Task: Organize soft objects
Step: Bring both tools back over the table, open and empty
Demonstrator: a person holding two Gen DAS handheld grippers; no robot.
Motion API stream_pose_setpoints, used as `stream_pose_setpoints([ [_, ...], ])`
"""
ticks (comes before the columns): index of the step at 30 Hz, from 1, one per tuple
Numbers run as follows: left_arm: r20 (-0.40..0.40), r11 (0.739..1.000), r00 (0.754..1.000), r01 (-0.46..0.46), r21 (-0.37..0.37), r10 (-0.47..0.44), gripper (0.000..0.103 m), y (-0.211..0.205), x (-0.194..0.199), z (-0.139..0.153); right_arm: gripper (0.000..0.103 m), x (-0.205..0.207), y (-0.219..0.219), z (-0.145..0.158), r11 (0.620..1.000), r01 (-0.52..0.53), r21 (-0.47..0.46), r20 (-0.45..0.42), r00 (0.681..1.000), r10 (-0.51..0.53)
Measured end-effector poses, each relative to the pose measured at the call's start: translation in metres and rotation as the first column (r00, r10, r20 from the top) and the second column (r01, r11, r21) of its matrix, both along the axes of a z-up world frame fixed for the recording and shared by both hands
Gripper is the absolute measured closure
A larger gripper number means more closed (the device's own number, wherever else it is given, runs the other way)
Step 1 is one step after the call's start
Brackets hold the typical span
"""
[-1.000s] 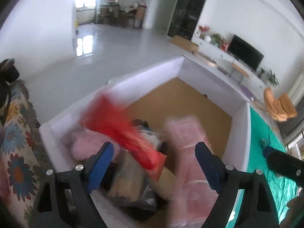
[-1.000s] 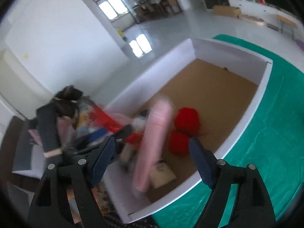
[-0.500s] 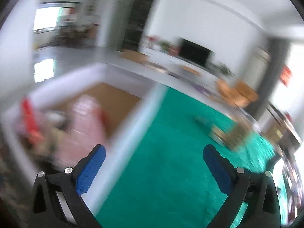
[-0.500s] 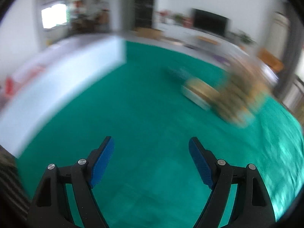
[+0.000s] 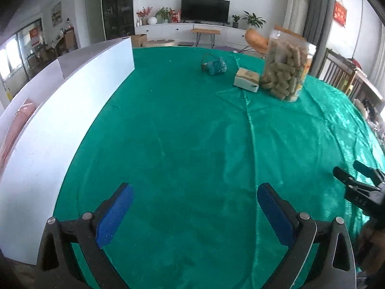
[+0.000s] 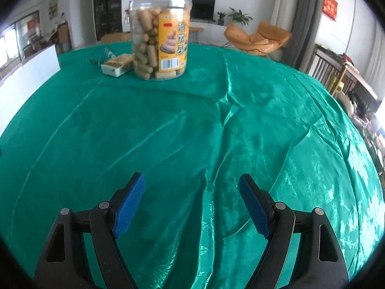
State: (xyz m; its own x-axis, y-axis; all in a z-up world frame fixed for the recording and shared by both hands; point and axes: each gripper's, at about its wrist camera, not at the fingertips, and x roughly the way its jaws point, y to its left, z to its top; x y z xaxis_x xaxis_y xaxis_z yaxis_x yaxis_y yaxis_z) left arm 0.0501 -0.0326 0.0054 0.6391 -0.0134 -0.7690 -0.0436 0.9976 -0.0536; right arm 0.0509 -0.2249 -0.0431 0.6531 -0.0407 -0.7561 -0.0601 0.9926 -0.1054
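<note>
Here the soft things left on the green-covered desk (image 6: 216, 125) sit in a small group: a crumpled blue bag (image 5: 214, 66) and a flat pale packet (image 5: 247, 80). The landmark is a clear plastic jar of snack rolls (image 6: 160, 37) with a yellow label. In the right wrist view the packet (image 6: 117, 65) lies just left of the jar, touching or nearly touching its base, and the blue bag (image 6: 102, 55) lies beyond the packet, farther from the jar. A white box (image 5: 55, 120) with tall walls stands well to the left of the jar, along the desk's edge; over its wall a strip of something pink (image 5: 16, 130) shows inside.

The left claw (image 5: 193, 213) has just been opening and now stands wide, with only bare cloth between its blue pads (image 5: 114, 213). The right claw (image 6: 191, 204) is also spread wide and holds nothing. Both hover over the near cloth, well apart from the jar. In the left wrist view the right claw (image 5: 356, 173) shows at the right edge.

Between the claws and the jar lies only wrinkled cloth, with one long crease running from the jar toward the near edge. Behind the jar are an orange chair (image 6: 257, 37), a television (image 5: 204, 12) on a low white cabinet, and potted plants.
</note>
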Motion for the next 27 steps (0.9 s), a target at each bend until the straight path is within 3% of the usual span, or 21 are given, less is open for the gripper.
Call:
stream_pose_setpoints([
  [6,-0.038,0.999,0.998,-0.044,0.016,0.044,0.001,0.012,0.004,-0.03,0.02,-0.002,-0.021,-0.008,0.996,0.022,0.089,-0.045,0.999,-0.018],
  [9,-0.068,0.998,0.996,-0.059,0.02,0.06,0.001,0.016,0.006,-0.039,0.02,-0.002,-0.019,-0.011,0.996,0.034,0.085,-0.044,0.999,-0.03],
  [27,-0.071,0.998,0.996,-0.053,0.032,0.055,0.0,0.017,0.0,-0.042,0.019,-0.001,-0.017,-0.013,0.996,0.038,0.085,-0.045,0.998,-0.034],
])
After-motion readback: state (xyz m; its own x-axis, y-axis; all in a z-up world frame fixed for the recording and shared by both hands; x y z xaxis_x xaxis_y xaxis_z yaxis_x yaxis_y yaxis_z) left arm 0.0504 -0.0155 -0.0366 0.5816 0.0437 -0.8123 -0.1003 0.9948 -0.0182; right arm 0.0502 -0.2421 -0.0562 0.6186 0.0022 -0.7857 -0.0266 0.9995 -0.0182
